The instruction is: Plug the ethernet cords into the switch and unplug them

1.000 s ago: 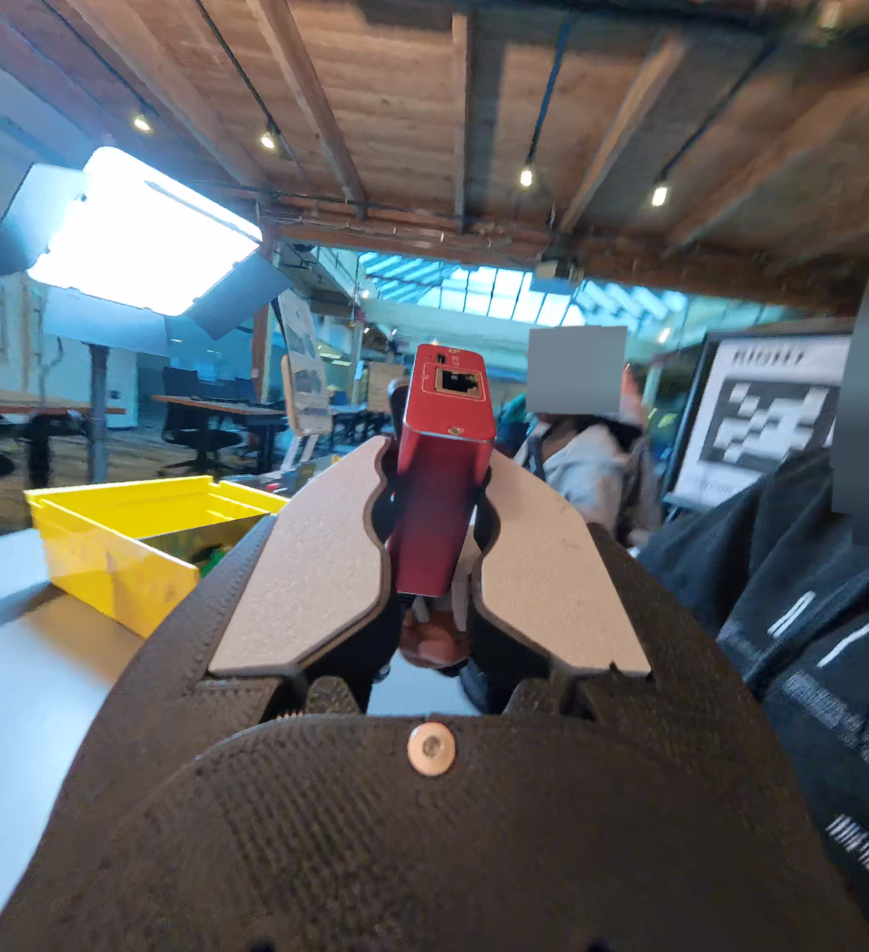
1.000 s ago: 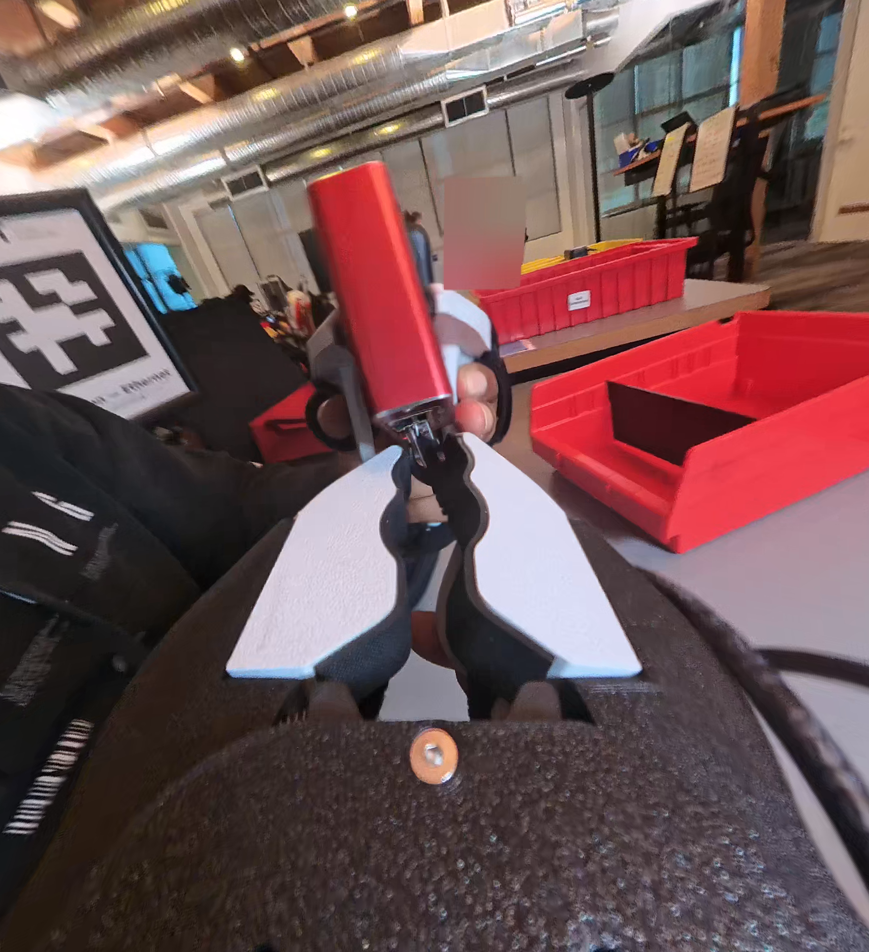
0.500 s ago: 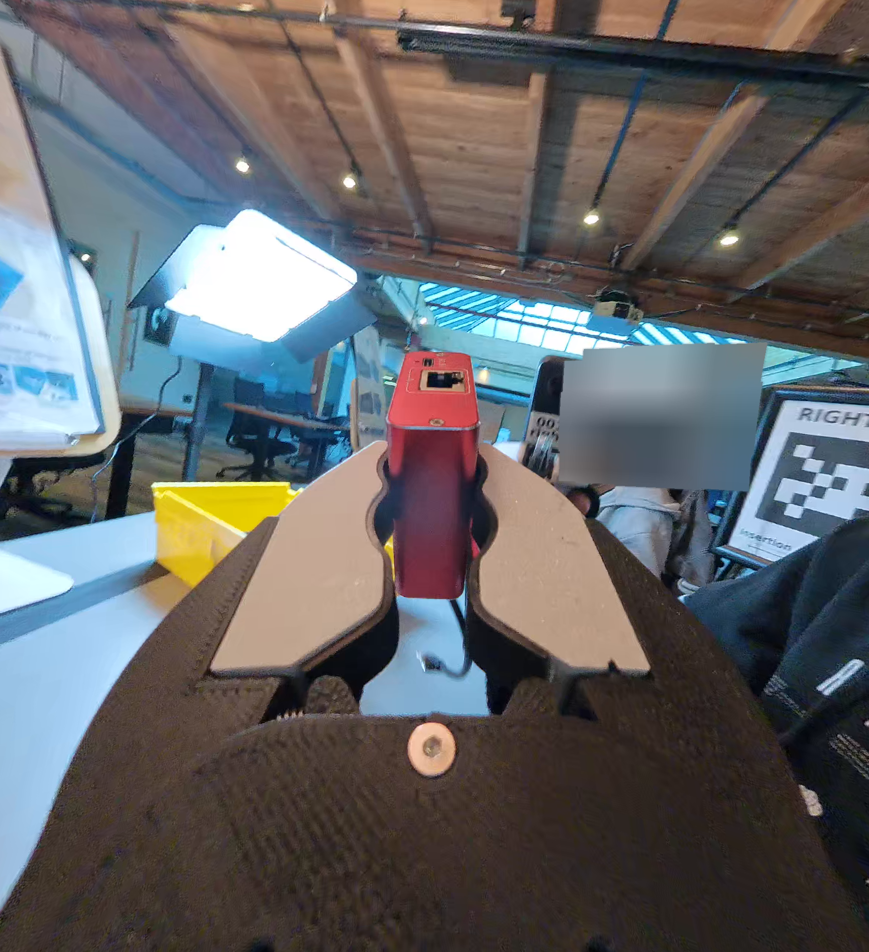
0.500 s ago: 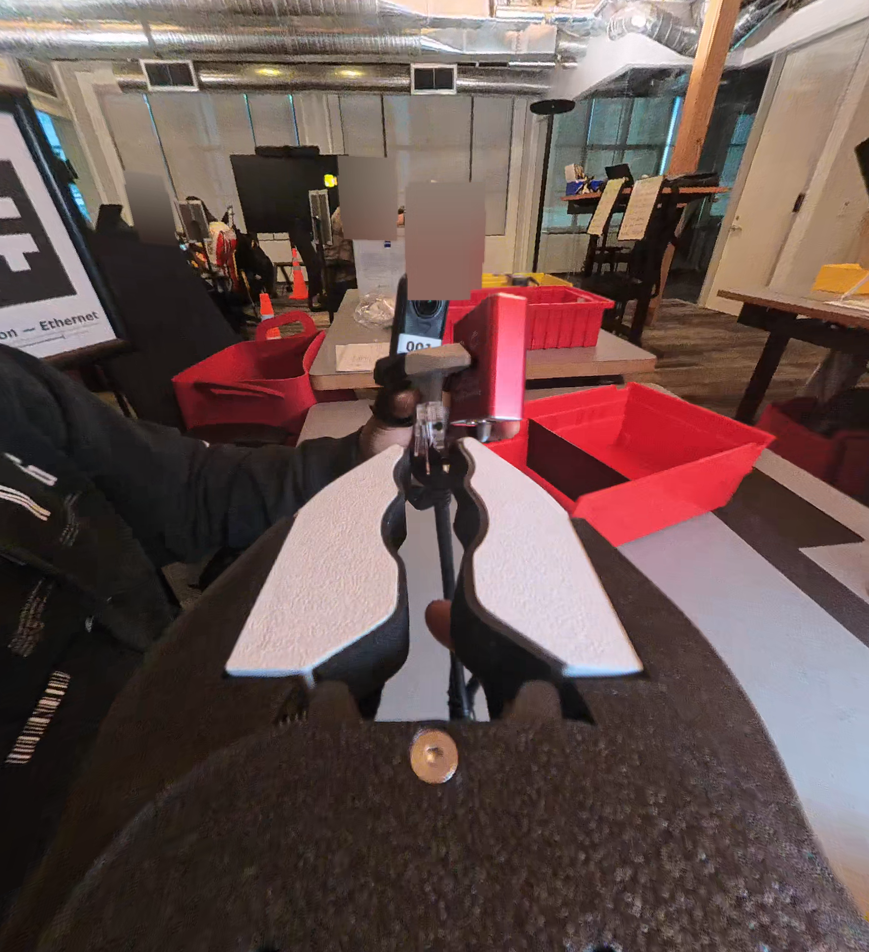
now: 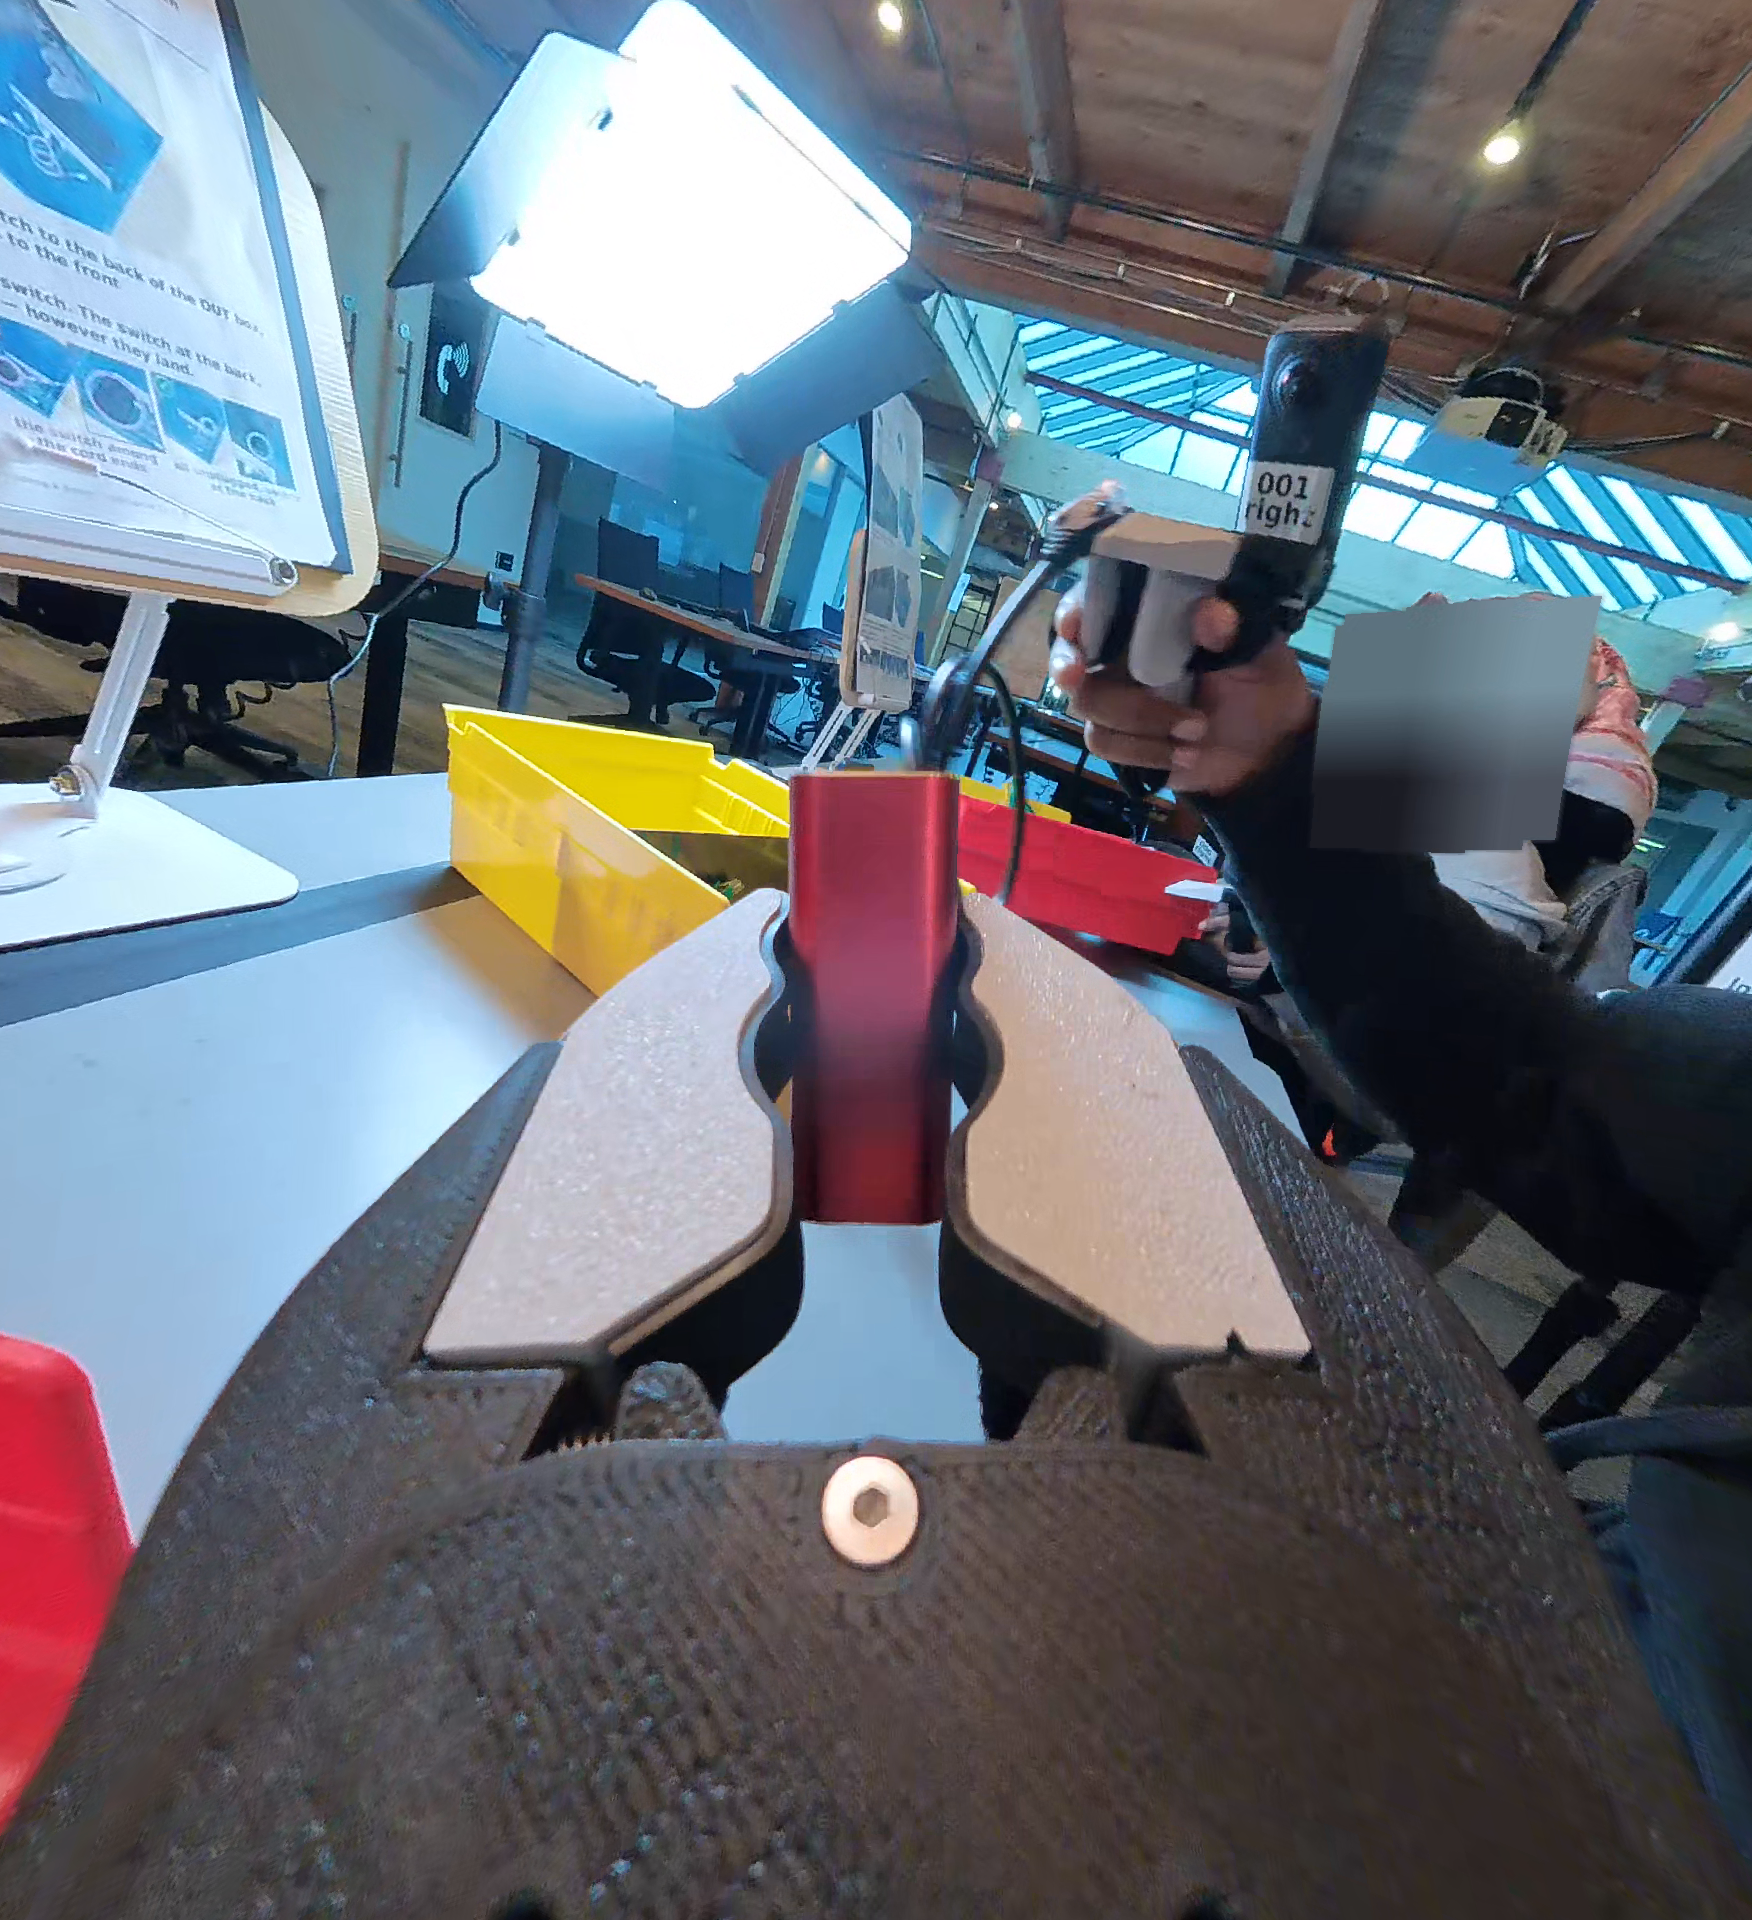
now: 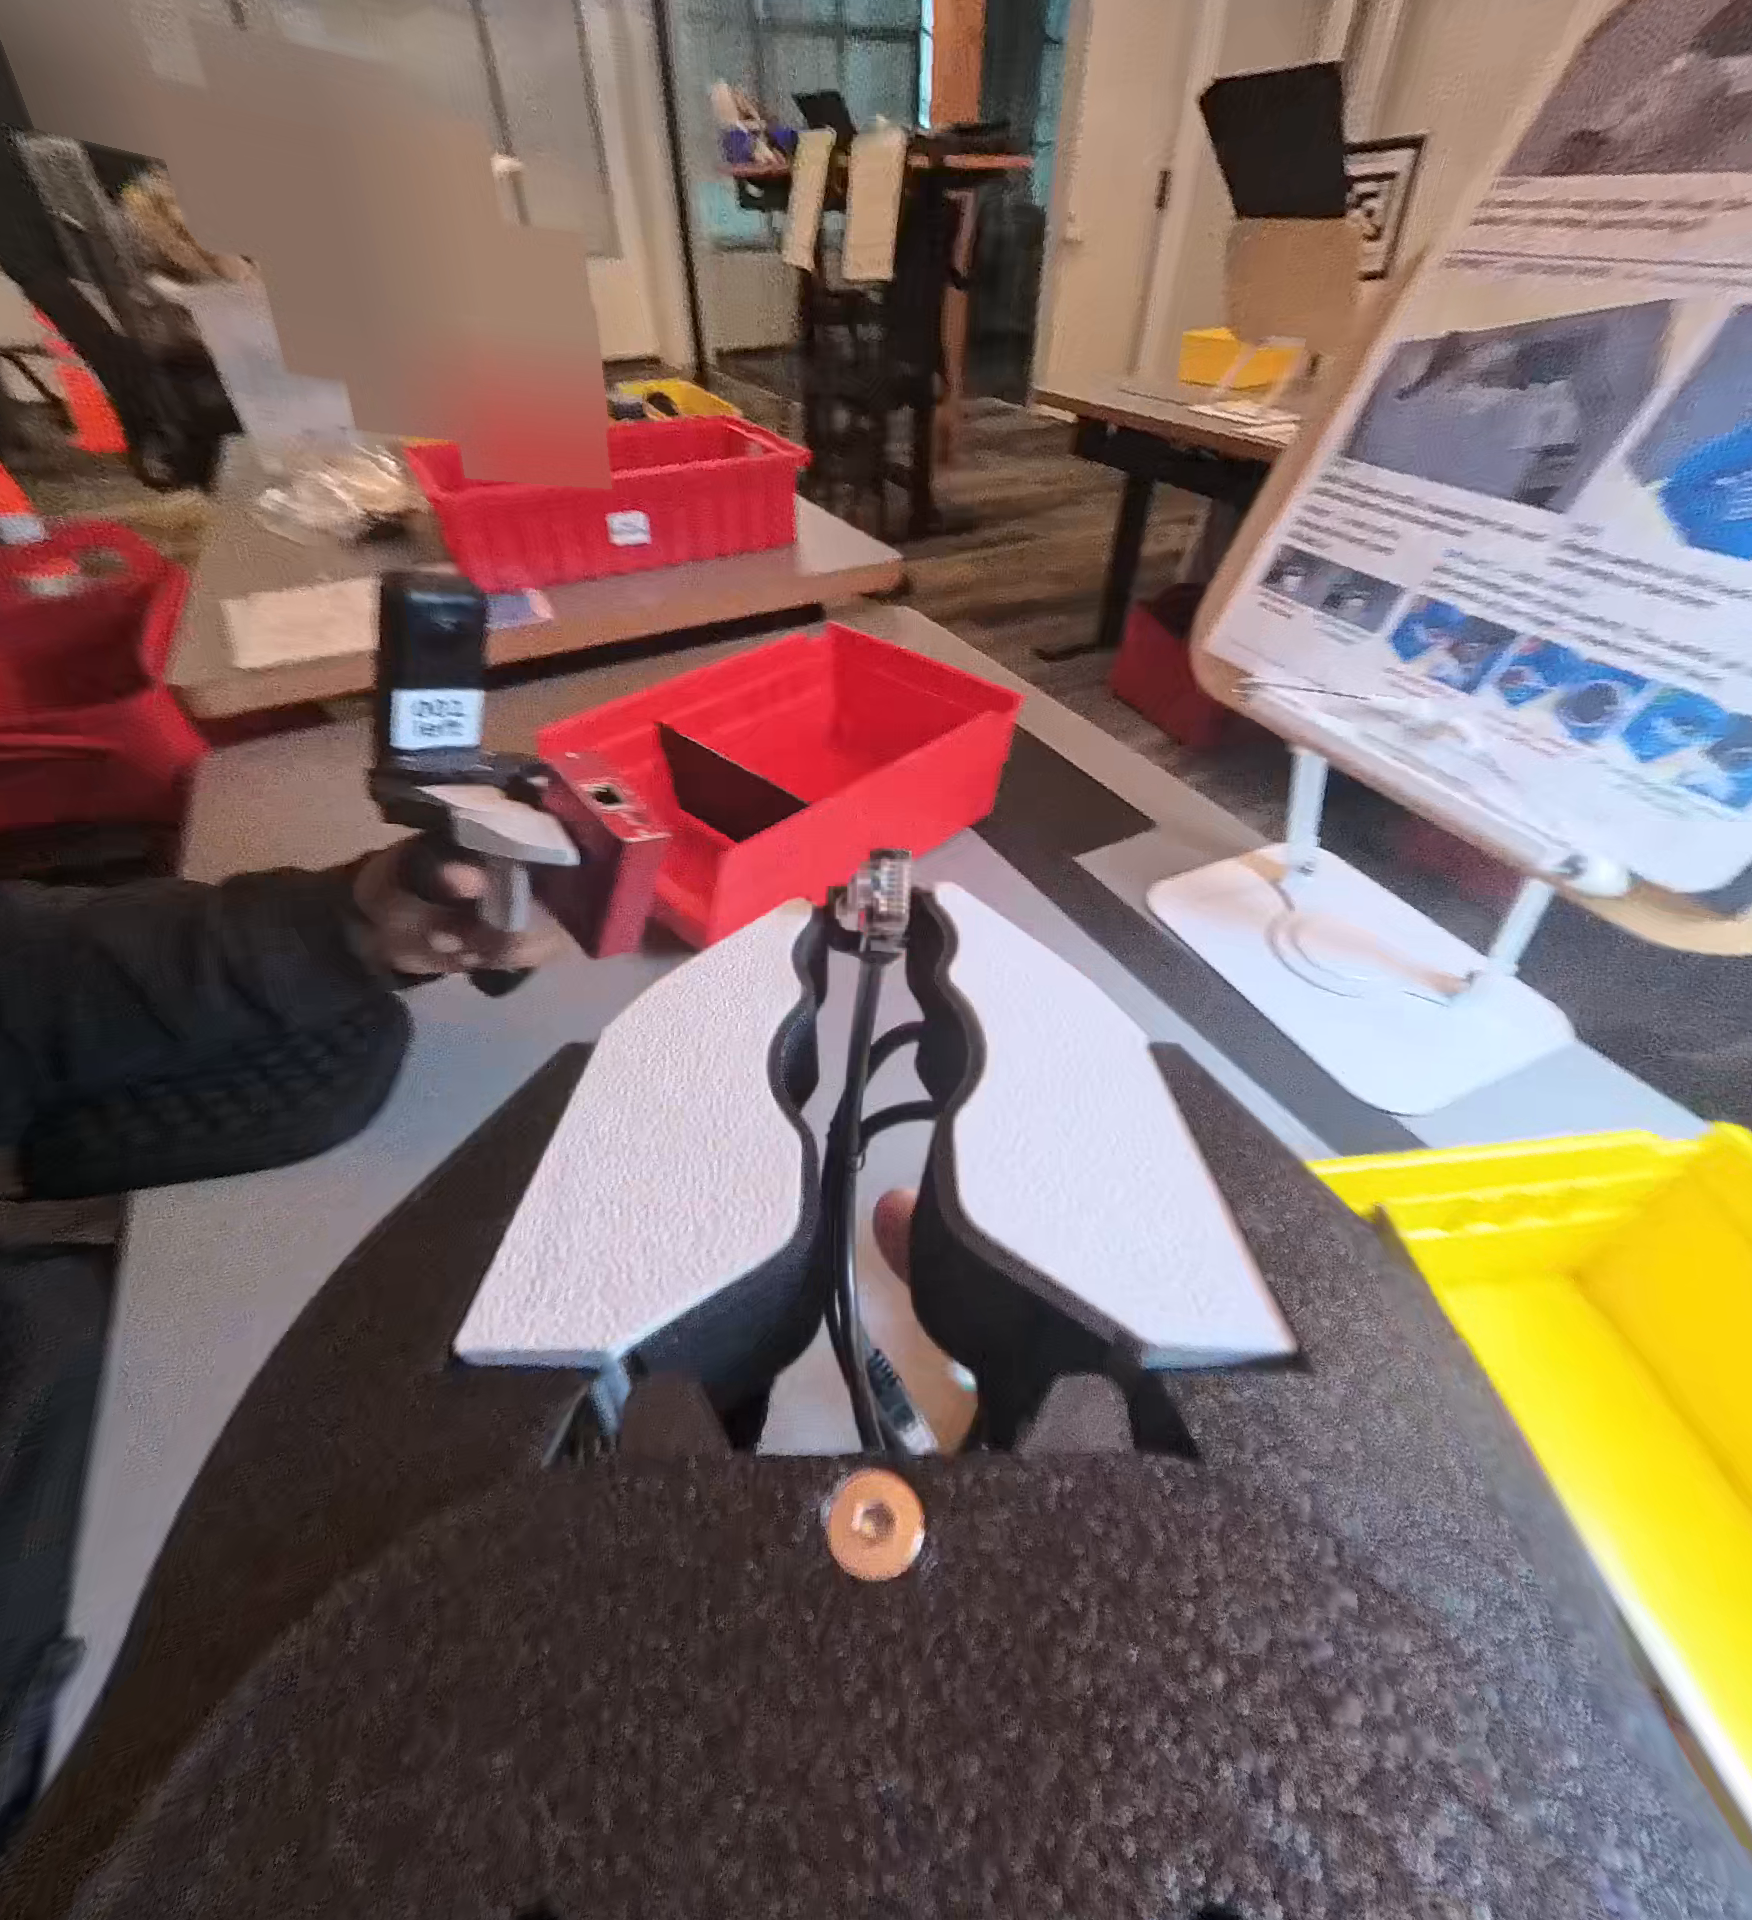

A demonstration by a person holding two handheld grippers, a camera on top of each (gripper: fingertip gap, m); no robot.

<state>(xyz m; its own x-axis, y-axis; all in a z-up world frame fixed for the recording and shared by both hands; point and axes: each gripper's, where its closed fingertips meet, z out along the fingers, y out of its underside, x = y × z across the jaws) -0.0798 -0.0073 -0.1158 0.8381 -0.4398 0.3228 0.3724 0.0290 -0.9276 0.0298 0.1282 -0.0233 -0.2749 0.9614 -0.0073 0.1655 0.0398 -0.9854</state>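
Left hand-held gripper (image 5: 872, 1039) is clamped on the red switch (image 5: 872, 997) at centre frame, held upright above the grey surface (image 5: 176, 1122); right hand-held gripper (image 6: 874, 935) pinches the black ethernet cord (image 6: 856, 1122) just behind its clear plug (image 6: 877, 883), which sits unplugged, well apart from the switch. Switch looks a rigid, smooth, light metal box, likely slippery, so grip its flat sides mid-body. Cord is limp and the plug's clip fragile, so hold at the boot.

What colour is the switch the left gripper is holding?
Red, a metallic-looking casing. The switch shows best in the left wrist view, clamped in the left gripper.
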